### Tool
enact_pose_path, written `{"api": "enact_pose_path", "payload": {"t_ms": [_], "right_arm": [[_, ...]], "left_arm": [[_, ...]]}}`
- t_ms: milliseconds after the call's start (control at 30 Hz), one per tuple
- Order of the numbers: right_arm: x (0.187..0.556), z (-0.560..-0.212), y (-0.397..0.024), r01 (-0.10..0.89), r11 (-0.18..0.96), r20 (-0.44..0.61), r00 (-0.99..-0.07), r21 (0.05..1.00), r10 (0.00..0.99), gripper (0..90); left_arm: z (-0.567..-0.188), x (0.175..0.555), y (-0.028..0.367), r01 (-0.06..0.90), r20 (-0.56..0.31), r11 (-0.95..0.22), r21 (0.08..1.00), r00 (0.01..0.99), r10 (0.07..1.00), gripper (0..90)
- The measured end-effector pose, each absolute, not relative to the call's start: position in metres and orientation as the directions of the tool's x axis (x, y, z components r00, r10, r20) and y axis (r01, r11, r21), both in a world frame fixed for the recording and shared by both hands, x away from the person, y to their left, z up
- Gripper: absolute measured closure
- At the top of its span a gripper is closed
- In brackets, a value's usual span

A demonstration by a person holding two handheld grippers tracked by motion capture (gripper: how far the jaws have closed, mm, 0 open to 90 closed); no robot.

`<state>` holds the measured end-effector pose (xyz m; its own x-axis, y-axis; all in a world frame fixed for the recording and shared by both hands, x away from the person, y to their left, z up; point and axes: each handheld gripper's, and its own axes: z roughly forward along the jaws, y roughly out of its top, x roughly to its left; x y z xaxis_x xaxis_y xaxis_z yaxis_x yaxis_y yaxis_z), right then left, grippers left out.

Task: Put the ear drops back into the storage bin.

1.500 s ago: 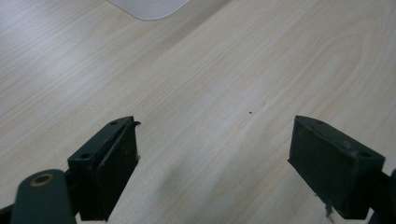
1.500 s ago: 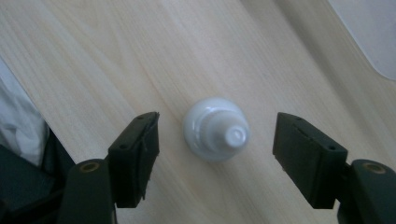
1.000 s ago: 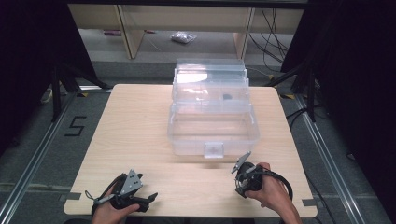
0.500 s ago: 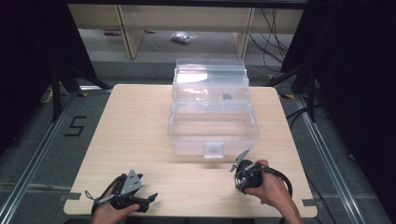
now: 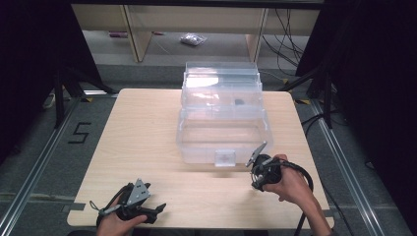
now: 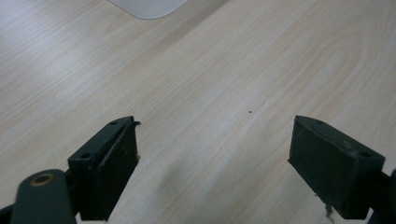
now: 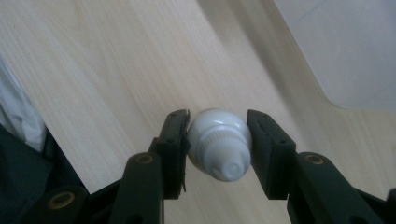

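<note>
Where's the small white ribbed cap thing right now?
The small white ribbed cap sits clamped in the right gripper, over the light wooden table just right of the clear plastic box's front latch.

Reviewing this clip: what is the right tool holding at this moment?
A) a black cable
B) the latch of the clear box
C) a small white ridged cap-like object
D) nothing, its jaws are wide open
C: in the right gripper view the right tool has its jaws closed on a small white ridged object above the wooden table.

Box (image 5: 223, 123) sits mid-table (image 5: 142, 128) toward the far edge; right gripper (image 5: 259, 172) just before its near right corner, left gripper (image 5: 135, 204) well apart at the near left.
</note>
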<state>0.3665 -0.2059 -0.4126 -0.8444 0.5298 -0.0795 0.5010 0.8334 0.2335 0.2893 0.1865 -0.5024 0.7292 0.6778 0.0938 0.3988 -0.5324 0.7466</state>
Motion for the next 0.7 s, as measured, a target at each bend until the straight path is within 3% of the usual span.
{"api": "enact_pose_path", "payload": {"t_ms": [700], "right_arm": [[0.386,-0.38,-0.212,0.519,0.826,-0.081,-0.834,0.218,0.545,60.3]], "left_arm": [[-0.502,0.29,0.186,0.401,0.087,-0.532,0.746,0.733,0.674,15.0]]}}
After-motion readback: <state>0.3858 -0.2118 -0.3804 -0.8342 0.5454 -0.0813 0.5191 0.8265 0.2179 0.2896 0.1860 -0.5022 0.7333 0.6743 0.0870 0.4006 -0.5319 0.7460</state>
